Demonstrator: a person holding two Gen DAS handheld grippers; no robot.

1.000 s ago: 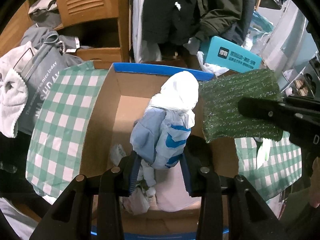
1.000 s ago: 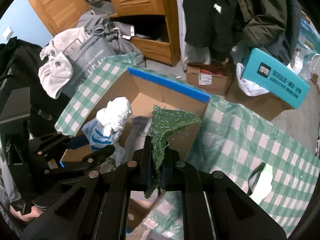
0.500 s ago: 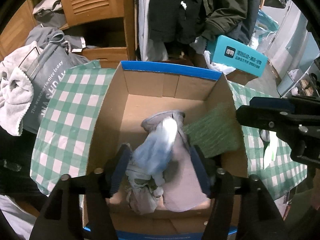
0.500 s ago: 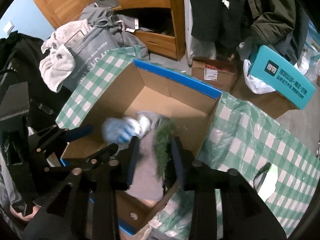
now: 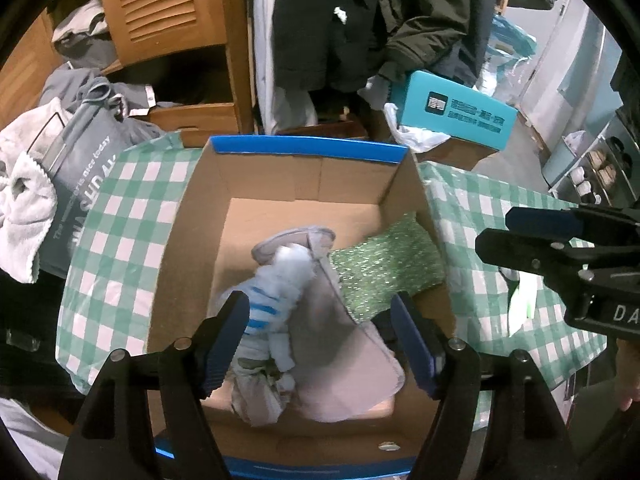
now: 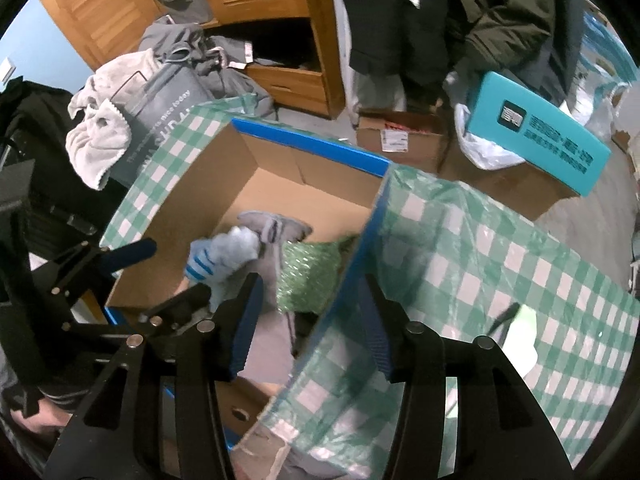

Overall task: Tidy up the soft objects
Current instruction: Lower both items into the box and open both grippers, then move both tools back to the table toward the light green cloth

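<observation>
An open cardboard box (image 5: 192,240) with blue rim tape stands on a green checked cloth; it also shows in the right wrist view (image 6: 224,184). Inside lie a blue-and-white striped soft bundle (image 5: 276,292) (image 6: 220,256), a green glittery sponge cloth (image 5: 388,272) (image 6: 308,276) against the right wall, and grey-pink fabric (image 5: 344,360). My left gripper (image 5: 320,332) is open and empty above the box's near end. My right gripper (image 6: 308,320) is open and empty over the box's right wall; it also appears at the right of the left wrist view (image 5: 560,240).
The green checked cloth (image 6: 500,272) covers the table, with a pale yellow-green item (image 6: 520,332) on it at right. A grey tote bag and white towel (image 5: 24,200) lie left. A teal box (image 5: 452,108), cardboard cartons, hanging dark coats and a wooden cabinet (image 5: 168,4) stand behind.
Both grippers opened. The striped bundle dropped from the left gripper into the box. The green sponge cloth dropped from the right gripper and now lies against the box's right wall.
</observation>
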